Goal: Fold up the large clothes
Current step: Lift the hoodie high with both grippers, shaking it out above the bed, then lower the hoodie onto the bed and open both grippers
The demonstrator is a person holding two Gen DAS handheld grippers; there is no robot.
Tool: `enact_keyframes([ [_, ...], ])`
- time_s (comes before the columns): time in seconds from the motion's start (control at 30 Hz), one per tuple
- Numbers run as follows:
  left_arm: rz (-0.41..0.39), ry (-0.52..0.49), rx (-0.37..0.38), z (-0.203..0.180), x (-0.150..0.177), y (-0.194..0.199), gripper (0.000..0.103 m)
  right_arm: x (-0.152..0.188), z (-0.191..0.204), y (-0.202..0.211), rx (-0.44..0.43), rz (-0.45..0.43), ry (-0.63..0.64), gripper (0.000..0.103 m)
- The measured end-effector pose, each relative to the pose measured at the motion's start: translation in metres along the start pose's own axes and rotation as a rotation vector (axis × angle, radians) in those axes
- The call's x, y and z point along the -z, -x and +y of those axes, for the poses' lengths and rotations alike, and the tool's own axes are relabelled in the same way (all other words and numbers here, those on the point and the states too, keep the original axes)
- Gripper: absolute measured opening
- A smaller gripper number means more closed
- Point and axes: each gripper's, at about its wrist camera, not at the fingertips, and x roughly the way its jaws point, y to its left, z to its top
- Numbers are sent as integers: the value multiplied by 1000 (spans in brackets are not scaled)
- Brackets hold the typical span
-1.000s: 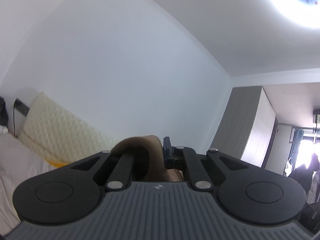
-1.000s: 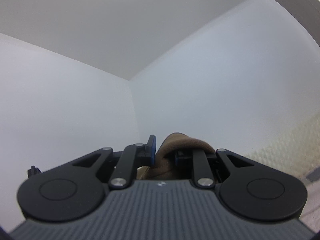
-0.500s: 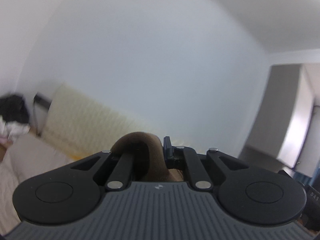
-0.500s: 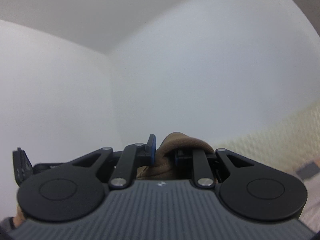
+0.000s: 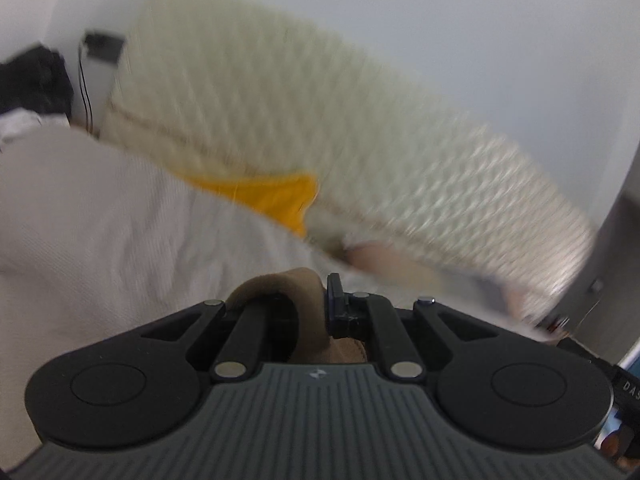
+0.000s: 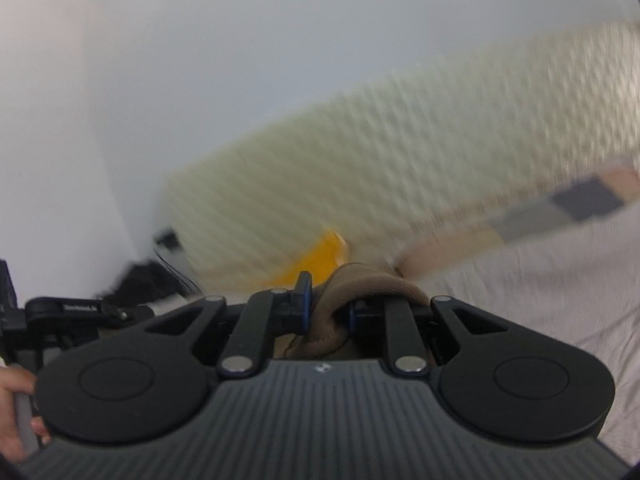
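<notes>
A brown garment (image 5: 298, 292) bulges up between the jaws of my left gripper (image 5: 316, 304), which is shut on a fold of it. In the right wrist view the same brown garment (image 6: 368, 284) is bunched in my right gripper (image 6: 328, 304), also shut on the cloth. Most of the garment hangs below both grippers and is hidden. Both views are blurred by motion and look over a bed with a pale grey cover (image 5: 100, 232).
A cream quilted headboard (image 5: 320, 128) leans on the white wall, with a yellow cloth (image 5: 280, 196) at its foot. A pink and grey pillow (image 6: 520, 220) lies by it. Dark items (image 5: 32, 80) sit beside the bed. A hand (image 6: 12, 416) shows at the right view's left edge.
Both views have swung down from ceiling and wall to the bed and headboard. Each gripper has kept its hold on the brown garment.
</notes>
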Motion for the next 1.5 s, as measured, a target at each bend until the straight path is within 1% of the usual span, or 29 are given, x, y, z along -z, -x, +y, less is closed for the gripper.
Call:
enact_keyframes([
  [0.03,26,-9,-4,9,10,-32,9,9,-17,-26,11,19,-8,20],
  [0.07,46,-21,-7,18,21,-65,9,22,-24,-41,21,33,-15,20],
  [0.1,61,-36,-12,28,38,-95,9,35,-38,-60,33,45,-27,20],
  [0.13,78,-51,-21,37,48,-125,9,35,-36,-70,45,56,-41,20],
  [0.17,97,-64,-37,42,58,-149,9,43,-39,-71,57,68,-62,20],
  [0.2,117,-70,-55,47,64,-173,9,54,-48,-84,67,76,-81,20],
  [0.23,138,-66,-67,51,70,-189,9,52,-60,-108,81,86,-95,20],
  [0.3,176,-53,-85,59,77,-214,9,58,-70,-134,107,114,-125,20],
  [0.43,247,-40,-110,73,86,-241,9,62,-73,-151,127,164,-144,20],
  [0.5,271,-25,-111,77,86,-243,9,65,-74,-157,127,180,-144,20],
  [0.6,274,-11,-96,79,84,-236,10,66,-76,-159,126,189,-160,21],
  [0.63,274,-12,-90,76,83,-226,13,65,-76,-157,123,190,-165,21],
  [0.67,277,-11,-78,74,81,-219,18,65,-78,-159,118,192,-165,25],
  [0.7,282,-6,-57,69,77,-204,34,65,-81,-163,111,195,-163,28],
  [0.73,291,-3,-25,66,76,-198,53,64,-80,-161,95,203,-167,40],
  [0.77,295,-6,11,63,73,-191,60,63,-81,-158,75,212,-175,59],
  [0.8,290,-12,37,59,74,-191,72,63,-79,-154,53,220,-187,68],
  [0.83,283,-22,42,54,73,-185,82,63,-76,-148,33,220,-193,76],
  [0.9,277,-41,25,44,72,-171,84,63,-68,-134,16,217,-176,76],
  [0.97,245,-75,14,35,74,-151,85,63,-58,-117,36,211,-146,76],
  [1.0,230,-93,-3,30,75,-141,85,63,-53,-106,50,198,-132,77],
  [1.07,229,-95,3,23,77,-118,85,61,-46,-84,55,181,-132,76],
  [1.1,226,-93,2,20,79,-105,85,58,-42,-69,73,173,-138,77],
  [1.17,212,-113,-27,7,79,-73,85,52,-29,-40,77,164,-132,77],
  [1.23,198,-127,-12,-5,78,-37,84,43,-9,-8,81,148,-89,77],
  [1.3,183,-140,-17,-18,81,-1,84,35,8,23,76,132,-65,77],
  [1.4,165,-149,4,-37,90,56,84,25,35,76,68,108,-40,77],
  [1.5,152,-161,20,-56,106,114,84,23,63,126,66,95,10,77],
])
